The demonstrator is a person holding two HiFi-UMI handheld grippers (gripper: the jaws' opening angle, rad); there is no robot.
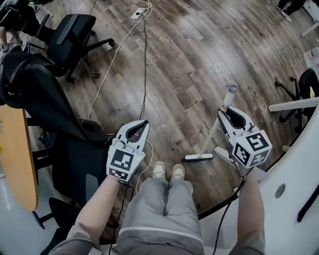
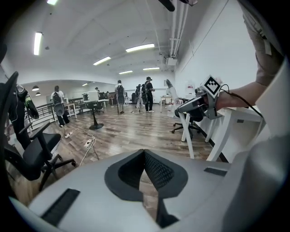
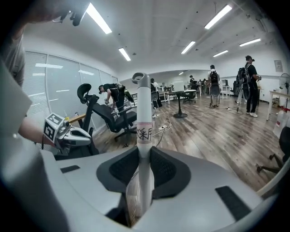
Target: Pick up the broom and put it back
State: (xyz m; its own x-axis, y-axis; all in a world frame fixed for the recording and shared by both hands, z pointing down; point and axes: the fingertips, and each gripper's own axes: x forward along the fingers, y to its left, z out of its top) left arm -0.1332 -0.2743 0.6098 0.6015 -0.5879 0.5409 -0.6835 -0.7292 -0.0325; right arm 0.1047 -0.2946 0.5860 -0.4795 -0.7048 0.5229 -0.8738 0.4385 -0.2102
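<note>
- Grey jaws of the left gripper point(image 1: 142, 124), low by the person's left knee, are closed together with nothing between them. Its own view shows only bare floor past the pads.
- White broom point(image 1: 214, 132) handle stands pinched between the black pads of the right gripper point(image 1: 223, 114), which is clamped on it below the rounded top end. In the right gripper view the handle point(image 3: 144, 108) rises straight up out of the jaws, with a printed label point(image 3: 144, 133) just above the pads.
- Lower down, the broom's flat head point(image 1: 199, 157) lies at floor level just beside the person's right shoe point(image 1: 178, 171). I cannot tell whether it touches the boards.
- Judged from this, the pick-up is done and the putting back is the step in hand. No rack or storage spot for the broom shows.
- Next move calls for a firm pinch, so the long handle does not swing, with the head lifted clear of the wooden floor point(image 1: 189, 64).
- Further out, a cable point(image 1: 144, 74) trails across the boards towards a power strip point(image 1: 138, 14), and an office chair point(image 1: 75, 32) stands at the far left. Both could snag the head, I think.
</note>
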